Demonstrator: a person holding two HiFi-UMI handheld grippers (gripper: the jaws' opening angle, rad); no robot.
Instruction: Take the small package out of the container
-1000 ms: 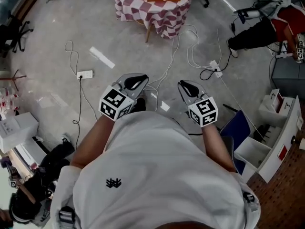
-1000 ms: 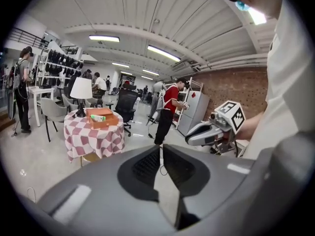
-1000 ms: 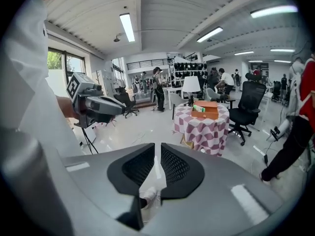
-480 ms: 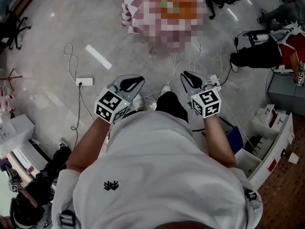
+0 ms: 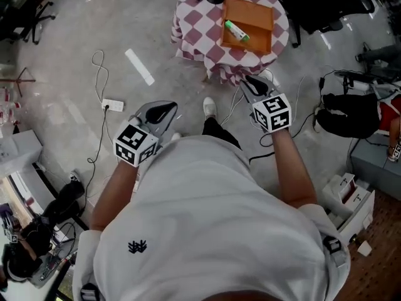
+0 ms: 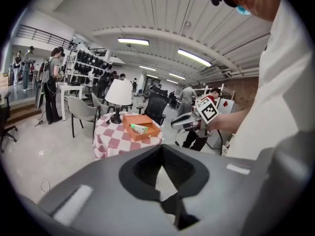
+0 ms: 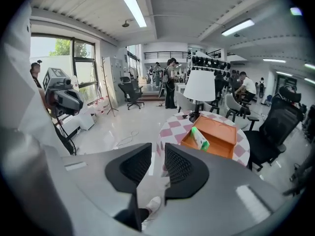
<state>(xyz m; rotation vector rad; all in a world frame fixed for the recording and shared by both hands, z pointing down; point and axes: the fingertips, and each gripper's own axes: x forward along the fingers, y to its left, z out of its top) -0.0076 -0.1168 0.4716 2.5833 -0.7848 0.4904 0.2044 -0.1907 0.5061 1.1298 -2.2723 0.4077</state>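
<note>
Checkered table (image 5: 194,33): orange container (image 5: 258,19), lamp (image 7: 199,86)

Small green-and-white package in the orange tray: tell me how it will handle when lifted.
The small green-and-white package looks slim and boxy, so probably light and fairly stiff. It seems to lean on a wall of the orange tray, so a nudge may tip it flat.

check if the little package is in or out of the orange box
In. The package lies inside the orange box, which sits on the checked table.
</note>
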